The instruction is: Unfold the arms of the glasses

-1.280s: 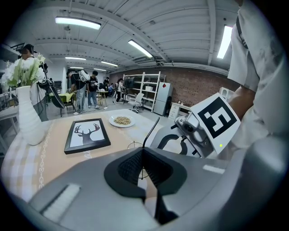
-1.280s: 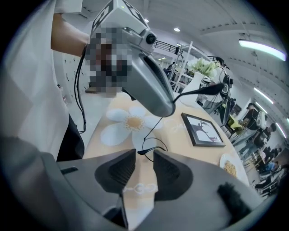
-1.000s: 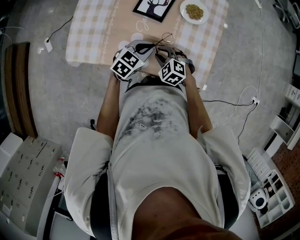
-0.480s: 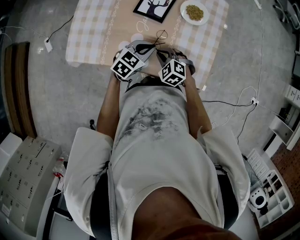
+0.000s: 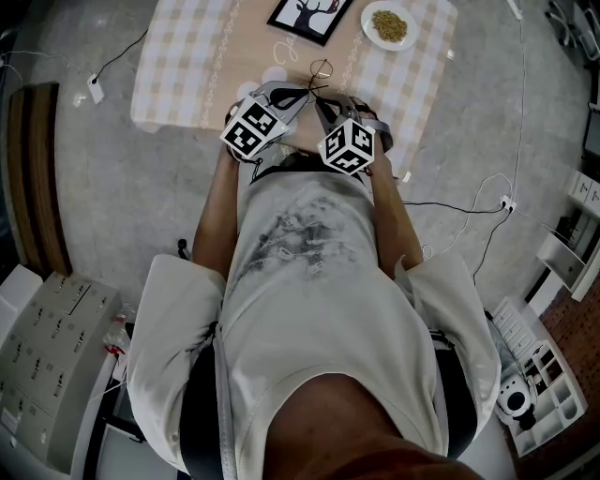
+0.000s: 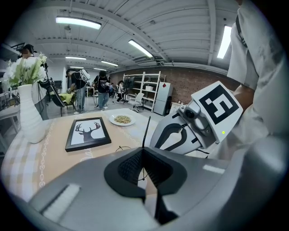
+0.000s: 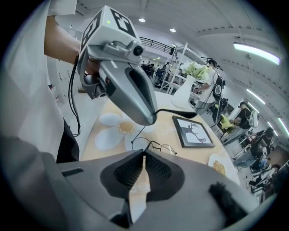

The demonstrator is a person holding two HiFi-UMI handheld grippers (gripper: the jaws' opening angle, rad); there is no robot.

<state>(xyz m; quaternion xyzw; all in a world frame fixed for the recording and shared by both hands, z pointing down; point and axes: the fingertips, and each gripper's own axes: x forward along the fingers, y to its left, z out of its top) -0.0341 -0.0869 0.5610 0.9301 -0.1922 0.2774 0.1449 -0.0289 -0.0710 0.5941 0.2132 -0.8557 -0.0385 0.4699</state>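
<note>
**Two hand-held tools at the near edge of the counter.** The counter [image 5: 187, 66] carries a checked cloth with a pale flower print [image 7: 113, 131].

We see the left tool [image 6: 143, 152] pressed together on one arm [image 6: 146, 133] of the glasses [image 7: 158, 145]. The thin dark arm rises straight out from between its tips. In the right gripper view the arm's black end piece [image 7: 183, 113] projects past that tool.

The jaws of the right tool [image 7: 144, 154] are closing. Their tips stand almost together on the thin wire of the frame, just beside a lens.

The glasses sit at the middle of the counter's near edge, between the two tools, with the round lenses toward the far side. We cannot tell whether the frame rests on the cloth or hangs just above it.

Farther back lies a framed deer picture [image 5: 305, 14], and to its right a white plate of food [image 5: 388, 22]. A white vase with flowers [image 6: 30, 115] stands to the left of the picture in the left gripper view.
</note>
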